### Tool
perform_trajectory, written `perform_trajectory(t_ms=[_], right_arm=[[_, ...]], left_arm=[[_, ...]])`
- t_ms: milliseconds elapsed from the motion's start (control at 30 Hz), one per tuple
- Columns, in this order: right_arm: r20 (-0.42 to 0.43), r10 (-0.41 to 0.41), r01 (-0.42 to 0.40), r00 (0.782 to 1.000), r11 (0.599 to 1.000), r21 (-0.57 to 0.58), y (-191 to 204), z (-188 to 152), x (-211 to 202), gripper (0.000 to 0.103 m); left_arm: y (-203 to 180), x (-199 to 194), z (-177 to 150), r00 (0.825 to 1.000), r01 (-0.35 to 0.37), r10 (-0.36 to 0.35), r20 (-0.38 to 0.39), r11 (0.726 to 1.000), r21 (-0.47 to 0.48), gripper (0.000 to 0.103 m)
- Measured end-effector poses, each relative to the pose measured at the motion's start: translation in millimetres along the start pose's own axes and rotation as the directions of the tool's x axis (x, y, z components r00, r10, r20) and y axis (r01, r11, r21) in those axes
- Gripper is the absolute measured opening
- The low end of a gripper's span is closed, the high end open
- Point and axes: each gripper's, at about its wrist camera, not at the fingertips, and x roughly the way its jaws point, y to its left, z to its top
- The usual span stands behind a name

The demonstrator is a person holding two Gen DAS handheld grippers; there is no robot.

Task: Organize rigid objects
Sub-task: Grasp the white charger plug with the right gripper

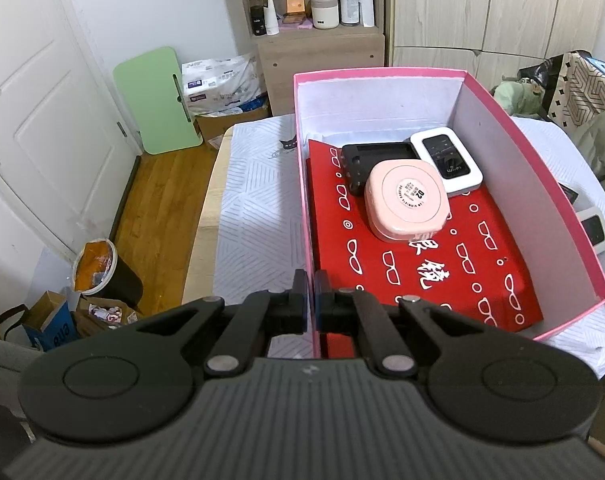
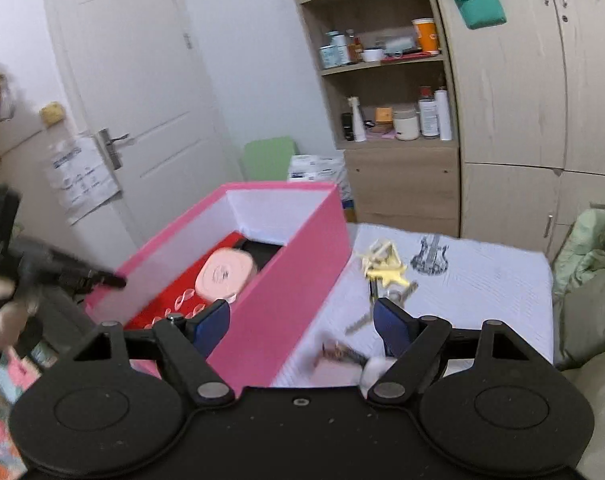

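Both tongs first: my left gripper (image 1: 310, 300) is clenched on the near wall of the tall pink cardboard box (image 1: 542, 168), and my right gripper (image 2: 302, 324) is spread wide, holding nothing. Inside the box lie a black plastic tray (image 1: 376, 152), a round pink case (image 1: 407, 199) and a white pocket router (image 1: 446, 158). Right of the box, yellow keys (image 2: 382, 268) wait on the white cloth (image 2: 482, 300). I think we're partway done.

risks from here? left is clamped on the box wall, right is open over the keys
1. Left gripper pinches only the thin wall of the pink box; pulling could tilt it and slide the pink case and white device.
2. Right gripper straddles the box's right wall, so it may knock it.
3. The keys lie scattered; a partial grab is likely.
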Motion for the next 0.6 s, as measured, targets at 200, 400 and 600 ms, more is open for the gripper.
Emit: perform_trajectory(t_ms=[200,400,600], right_arm=[[-0.013,-0.015,0.015,1.000,1.000,-0.016,-9,-34,1,0.083],[0.021,-0.071,0.072,0.997,0.995,-0.069,14,-66,19,0.063],[-0.017,-0.209,0.205,0.978,0.969,-0.139,32,-76,53,0.051]], left_arm=[[1,0,1,1.000,0.003,-0.003,-0.005,1.000,0.000,0.002],[-3,0,-1,1.000,-0.012,0.012,0.005,0.999,0.034,0.002],[-3,1,3,1.000,-0.008,0.008,-0.007,0.999,0.045,0.003]])
